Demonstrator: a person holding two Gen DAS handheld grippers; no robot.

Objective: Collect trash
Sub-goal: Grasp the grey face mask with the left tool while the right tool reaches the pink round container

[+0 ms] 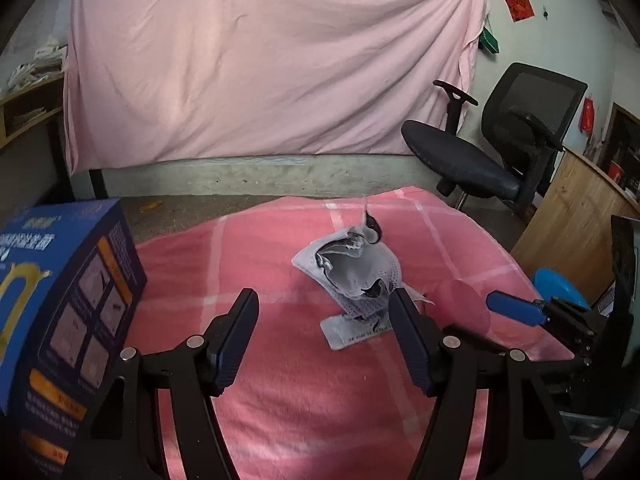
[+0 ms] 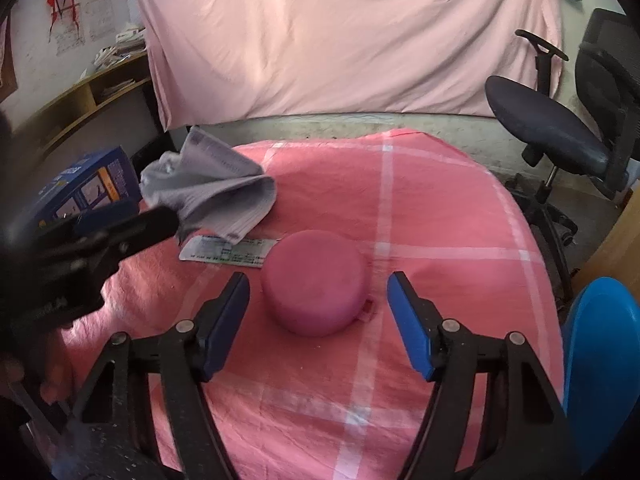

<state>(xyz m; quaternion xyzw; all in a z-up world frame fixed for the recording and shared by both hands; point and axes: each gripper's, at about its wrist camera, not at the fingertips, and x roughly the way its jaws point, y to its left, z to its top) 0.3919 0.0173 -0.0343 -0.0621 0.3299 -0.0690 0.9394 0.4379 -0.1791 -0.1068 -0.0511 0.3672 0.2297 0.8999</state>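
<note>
A crumpled grey-white printed paper (image 1: 352,276) lies on the pink checked cloth (image 1: 280,400), just ahead of my open, empty left gripper (image 1: 324,308). It also shows in the right wrist view (image 2: 216,192). A flat white slip (image 1: 348,330) lies under it, seen too in the right wrist view (image 2: 228,252). A pink upturned bowl (image 2: 314,282) sits just ahead of my open, empty right gripper (image 2: 318,288). The bowl (image 1: 464,304) shows in the left wrist view, with the right gripper's fingers (image 1: 516,308) beside it.
A blue printed box (image 1: 60,320) stands at the table's left; it also shows in the right wrist view (image 2: 84,188). A black office chair (image 1: 500,148) stands behind on the right. A blue round object (image 2: 600,360) is at the right edge. A pink sheet (image 1: 260,60) hangs behind.
</note>
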